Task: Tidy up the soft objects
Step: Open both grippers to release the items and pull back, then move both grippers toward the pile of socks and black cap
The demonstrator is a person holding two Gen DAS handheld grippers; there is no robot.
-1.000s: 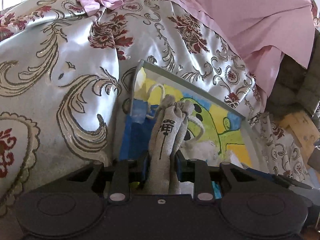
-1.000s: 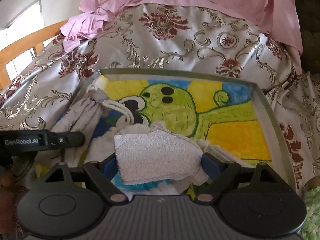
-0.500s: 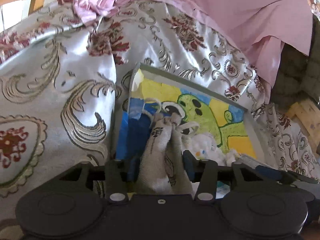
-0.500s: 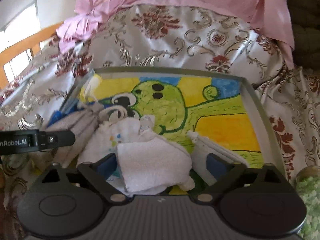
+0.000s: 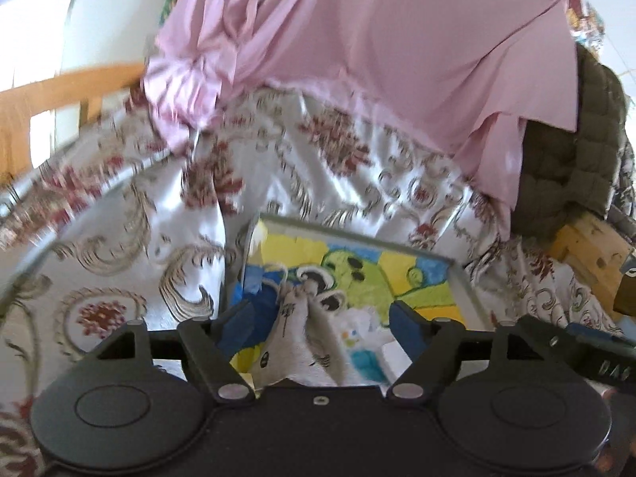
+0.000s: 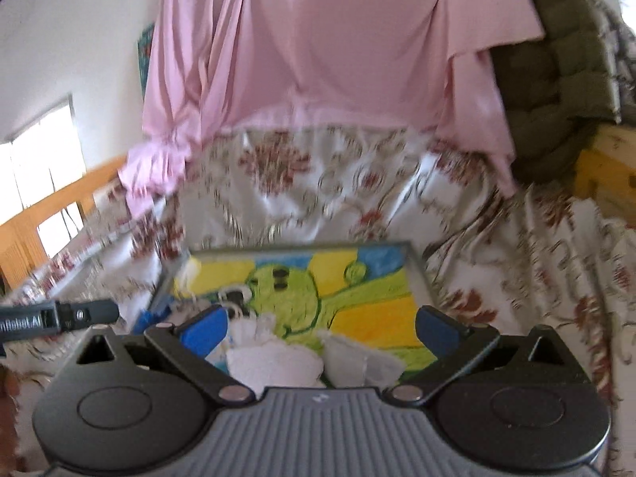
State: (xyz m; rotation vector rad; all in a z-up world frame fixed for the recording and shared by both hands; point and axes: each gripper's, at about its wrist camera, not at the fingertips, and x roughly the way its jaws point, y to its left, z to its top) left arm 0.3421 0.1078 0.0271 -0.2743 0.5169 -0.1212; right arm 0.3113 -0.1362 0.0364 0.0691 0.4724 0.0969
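Note:
A shallow tray (image 5: 463,290) with a green cartoon figure painted on its floor lies on the patterned bed cover. A grey drawstring pouch (image 5: 296,334) with black print lies in it, in line with my left gripper (image 5: 322,322); the jaws are opening and the blue pads stand clear of the pouch. Beside the pouch is a white printed cloth (image 5: 357,336). In the right wrist view a folded white towel (image 6: 274,361) and another white cloth (image 6: 359,357) lie in the tray (image 6: 417,264). My right gripper (image 6: 322,328) stands wide open above them and touches nothing.
A shiny floral bed cover (image 5: 119,262) surrounds the tray. Pink fabric (image 5: 377,59) hangs behind it, with an olive quilted cushion (image 5: 572,167) to the right. A wooden frame (image 5: 47,95) runs along the left, and a wooden box (image 5: 588,254) sits at the right.
Both grippers have opened and drawn back and up from the tray. The left let go of the grey pouch, the right let go of the white towel; both now lie in the tray.

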